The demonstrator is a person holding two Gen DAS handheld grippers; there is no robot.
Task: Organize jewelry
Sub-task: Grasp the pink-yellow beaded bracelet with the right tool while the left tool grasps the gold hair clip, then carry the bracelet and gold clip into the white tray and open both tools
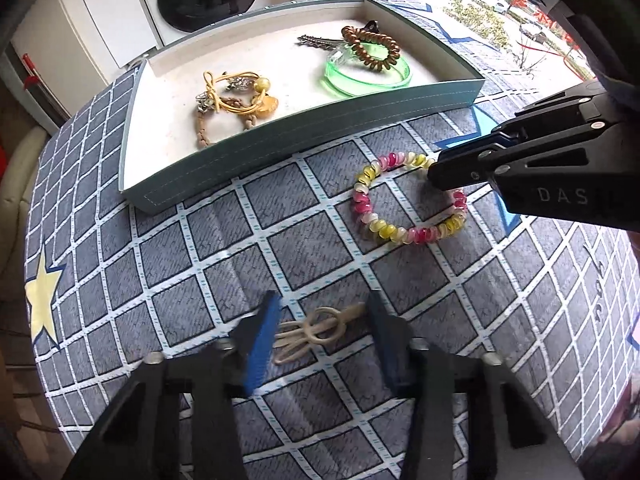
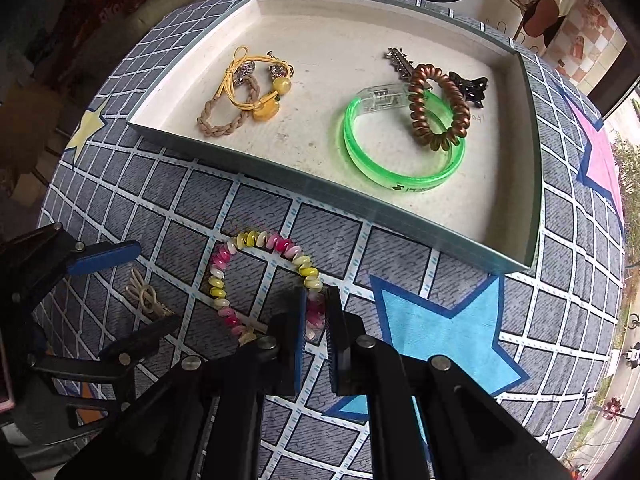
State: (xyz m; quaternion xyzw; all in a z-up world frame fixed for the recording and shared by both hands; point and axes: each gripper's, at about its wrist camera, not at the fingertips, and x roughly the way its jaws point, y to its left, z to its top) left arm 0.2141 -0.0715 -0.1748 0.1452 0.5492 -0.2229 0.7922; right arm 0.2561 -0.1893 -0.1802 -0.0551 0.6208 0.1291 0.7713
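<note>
soft daylight from the window (image 1: 500, 12), right of the left tongs (image 1: 320, 336). shadows faint on the worktop (image 2: 280, 208). heavy fisheye bending, dark vignette at edges. centre sharp; close tong arms slightly soft.

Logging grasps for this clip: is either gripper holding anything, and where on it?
The right gripper is shut on the beaded bracelet, pinching one side of its loop. The left gripper is open, straddling the beige hair tie.

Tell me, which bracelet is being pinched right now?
The pink-and-yellow beaded bracelet on the cloth; the right hand-held gripper clamps its beads. The green bangle lies untouched in the tray.
</note>
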